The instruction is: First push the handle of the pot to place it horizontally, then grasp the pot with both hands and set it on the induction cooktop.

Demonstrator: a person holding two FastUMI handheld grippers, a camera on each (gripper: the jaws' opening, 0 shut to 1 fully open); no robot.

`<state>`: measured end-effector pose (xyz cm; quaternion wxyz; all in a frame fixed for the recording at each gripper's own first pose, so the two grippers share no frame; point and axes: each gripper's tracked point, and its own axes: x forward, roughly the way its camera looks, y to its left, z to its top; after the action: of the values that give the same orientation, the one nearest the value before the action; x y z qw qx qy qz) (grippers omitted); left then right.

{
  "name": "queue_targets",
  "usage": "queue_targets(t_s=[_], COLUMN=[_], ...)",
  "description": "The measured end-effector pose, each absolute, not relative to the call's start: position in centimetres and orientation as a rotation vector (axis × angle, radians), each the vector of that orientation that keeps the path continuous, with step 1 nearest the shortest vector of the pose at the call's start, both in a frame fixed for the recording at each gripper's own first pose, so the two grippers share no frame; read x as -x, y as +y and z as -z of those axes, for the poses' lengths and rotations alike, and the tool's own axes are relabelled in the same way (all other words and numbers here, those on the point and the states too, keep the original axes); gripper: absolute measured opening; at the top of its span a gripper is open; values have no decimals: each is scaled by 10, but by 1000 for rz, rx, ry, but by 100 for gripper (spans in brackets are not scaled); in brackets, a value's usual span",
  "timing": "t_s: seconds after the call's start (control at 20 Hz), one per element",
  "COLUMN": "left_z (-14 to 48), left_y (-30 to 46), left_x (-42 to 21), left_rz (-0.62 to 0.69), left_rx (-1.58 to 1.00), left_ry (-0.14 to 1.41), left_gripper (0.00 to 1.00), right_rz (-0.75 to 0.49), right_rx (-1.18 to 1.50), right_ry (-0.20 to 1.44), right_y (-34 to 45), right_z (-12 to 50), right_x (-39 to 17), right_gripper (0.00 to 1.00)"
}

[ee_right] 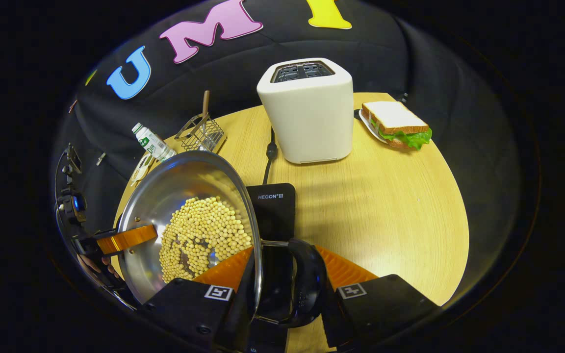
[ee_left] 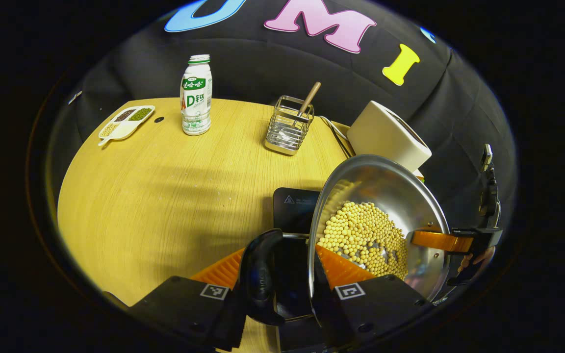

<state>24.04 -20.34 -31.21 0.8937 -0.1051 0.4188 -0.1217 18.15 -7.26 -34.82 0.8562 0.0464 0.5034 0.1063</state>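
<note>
Left gripper [ee_left: 282, 282]: fingers pinch the round steel pot [ee_left: 385, 196] at its rim, one finger inside the wall, the other outside its black loop handle [ee_left: 260, 274].
Right gripper [ee_right: 285, 282]: same hold on the opposite side, fingers closed over the rim and the other black loop handle [ee_right: 307, 282]; it also appears across the pot in the left gripper view [ee_left: 451, 241].
Pot: held between both grippers, filled with pale yellow beans [ee_left: 366, 235].
Black flat induction cooktop [ee_right: 272, 206]: just beyond the grippers, under and beside the pot, on the round light-wood worktop [ee_right: 385, 206].
White boxy toaster [ee_right: 307, 113]: farther ahead of the right gripper, cord trailing toward the cooktop.
Sandwich with lettuce on a plate [ee_right: 395, 125]: far right of the toaster.
Wire utensil basket with a wooden-handled tool [ee_left: 290, 125]: ahead of the left gripper.
White plastic drink bottle with green label [ee_left: 196, 95]: upright, far left of the basket.
White divided dish of beans [ee_left: 125, 121]: farthest left, at the worktop's edge.
</note>
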Motion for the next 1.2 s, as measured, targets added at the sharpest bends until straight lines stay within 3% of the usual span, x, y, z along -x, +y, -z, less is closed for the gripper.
queue_targets(t_s=[0.45, 0.55, 0.6, 0.65, 0.9, 1.2], left_z=[313, 308, 302, 292, 239, 138], left_y=[-204, -201, -202, -202, -188, -159], left_x=[-228, -221, -219, -216, -195, -152], left_rz=[210, 201, 212, 221, 233, 203], left_rx=[204, 158, 144, 132, 73, 43], left_ry=[928, 920, 903, 880, 749, 459], left_gripper=[67, 73, 93, 98, 95, 95], right_rz=[-232, -219, -213, -196, -122, -60], right_rx=[-114, -117, -116, -108, -118, -75], right_ry=[1101, 1086, 1065, 1046, 935, 715], right_y=[-72, -76, -79, -83, -96, -102], right_z=[352, 344, 335, 329, 277, 192], right_x=[-172, -169, -165, -163, -149, -123], right_gripper=[65, 83, 98, 100, 99, 99])
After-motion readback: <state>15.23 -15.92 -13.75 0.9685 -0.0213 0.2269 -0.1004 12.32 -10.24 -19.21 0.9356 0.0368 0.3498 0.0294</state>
